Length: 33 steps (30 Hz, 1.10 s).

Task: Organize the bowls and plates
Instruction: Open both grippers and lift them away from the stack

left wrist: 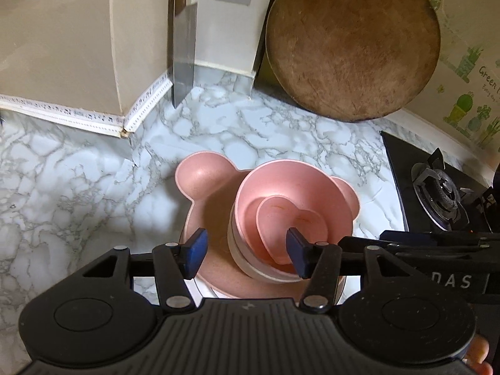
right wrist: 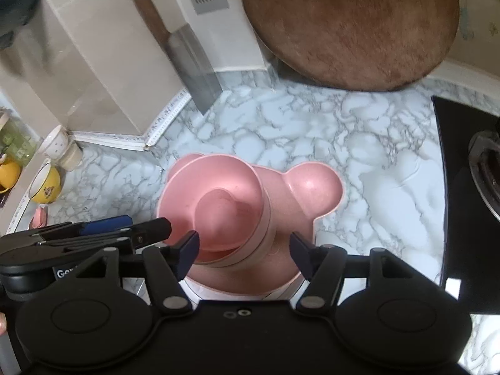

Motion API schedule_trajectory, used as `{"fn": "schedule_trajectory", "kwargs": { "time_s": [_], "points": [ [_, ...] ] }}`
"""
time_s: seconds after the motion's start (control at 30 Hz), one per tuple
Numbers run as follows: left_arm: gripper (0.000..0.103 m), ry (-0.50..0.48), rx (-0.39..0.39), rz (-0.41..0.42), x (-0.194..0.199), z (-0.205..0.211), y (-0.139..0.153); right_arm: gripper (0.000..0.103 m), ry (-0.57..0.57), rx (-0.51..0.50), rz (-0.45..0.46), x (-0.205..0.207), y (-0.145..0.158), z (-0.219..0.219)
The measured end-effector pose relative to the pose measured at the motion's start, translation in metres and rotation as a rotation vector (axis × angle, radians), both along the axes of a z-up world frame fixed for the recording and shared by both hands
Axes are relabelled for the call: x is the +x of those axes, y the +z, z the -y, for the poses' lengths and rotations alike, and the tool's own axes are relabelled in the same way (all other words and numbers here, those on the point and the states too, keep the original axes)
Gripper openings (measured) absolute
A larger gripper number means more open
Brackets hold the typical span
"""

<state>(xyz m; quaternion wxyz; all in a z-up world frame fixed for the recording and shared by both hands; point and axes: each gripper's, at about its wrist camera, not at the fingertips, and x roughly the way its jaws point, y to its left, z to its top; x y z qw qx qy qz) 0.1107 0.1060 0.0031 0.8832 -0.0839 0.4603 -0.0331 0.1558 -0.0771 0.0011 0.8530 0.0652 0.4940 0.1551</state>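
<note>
Claw (left wrist: 247, 251) open above pink bowls (left wrist: 281, 212); wall sticker (left wrist: 487, 76) reads "Green".

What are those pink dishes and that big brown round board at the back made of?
The pink bowl and the bear-eared plate under it look like matte plastic or wheat-straw composite: dull sheen, faint speckles. The round board looks like wood, worn and scuffed with pale scratches. None of this is certain from the look alone.

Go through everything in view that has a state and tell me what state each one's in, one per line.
left gripper: open, empty
right gripper: open, empty
heart dish: nested in pink bowl
pink bowl: stacked on bear plate
bear plate: flat on counter
cleaver: leaning on wall
cutting board: propped upright
</note>
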Motion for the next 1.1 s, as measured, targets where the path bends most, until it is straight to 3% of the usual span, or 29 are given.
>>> {"fn": "schedule_trajectory", "kwargs": {
  "time_s": [0.27,0.53,0.63,0.8,0.87,1.1],
  "points": [
    [0.062,0.013,0.024,0.092,-0.030,0.004,0.017,0.080,0.066,0.000,0.114,-0.028,0.018,0.008],
    [0.063,0.025,0.070,0.189,-0.062,0.015,0.030,0.088,0.112,0.002,0.209,-0.054,0.026,0.016],
    [0.071,0.026,0.073,0.215,-0.073,0.019,0.032,0.092,0.131,0.005,0.246,-0.063,0.028,0.019],
    [0.072,0.022,0.076,0.249,-0.090,0.025,0.034,0.099,0.161,0.016,0.330,-0.081,0.035,0.027],
    [0.078,0.020,0.078,0.266,-0.097,0.027,0.034,0.102,0.165,0.015,0.369,-0.089,0.038,0.030],
    [0.082,0.007,0.092,0.326,-0.118,0.035,0.034,0.103,0.147,0.008,0.452,-0.106,0.039,0.042]
  ]
}}
